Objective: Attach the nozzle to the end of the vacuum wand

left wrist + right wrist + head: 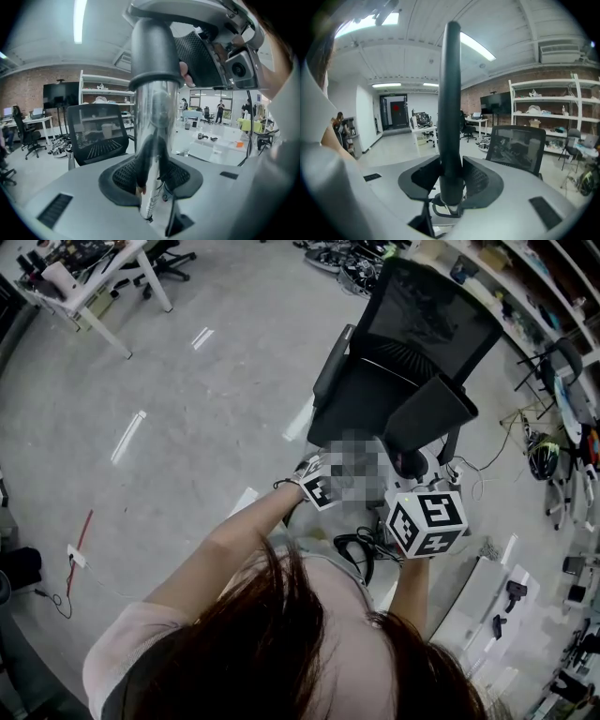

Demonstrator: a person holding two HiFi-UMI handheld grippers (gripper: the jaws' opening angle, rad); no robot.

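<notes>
**Over the office chair (412, 362), nozzle (451, 93) and wand (157, 122) held apart**

Left gripper (152, 171) clamps the shiny wand below its grey collar (152, 61). Right gripper (451, 176) has its jaws pressed on the slim dark nozzle, held upright. Neither view shows the two parts meeting, so the joining looks undone: lining up and pushing on remain.

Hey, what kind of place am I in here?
Probably an open-plan office or lab workshop: a black mesh office chair on a grey concrete floor, and white metal shelving against a red brick wall.
</notes>
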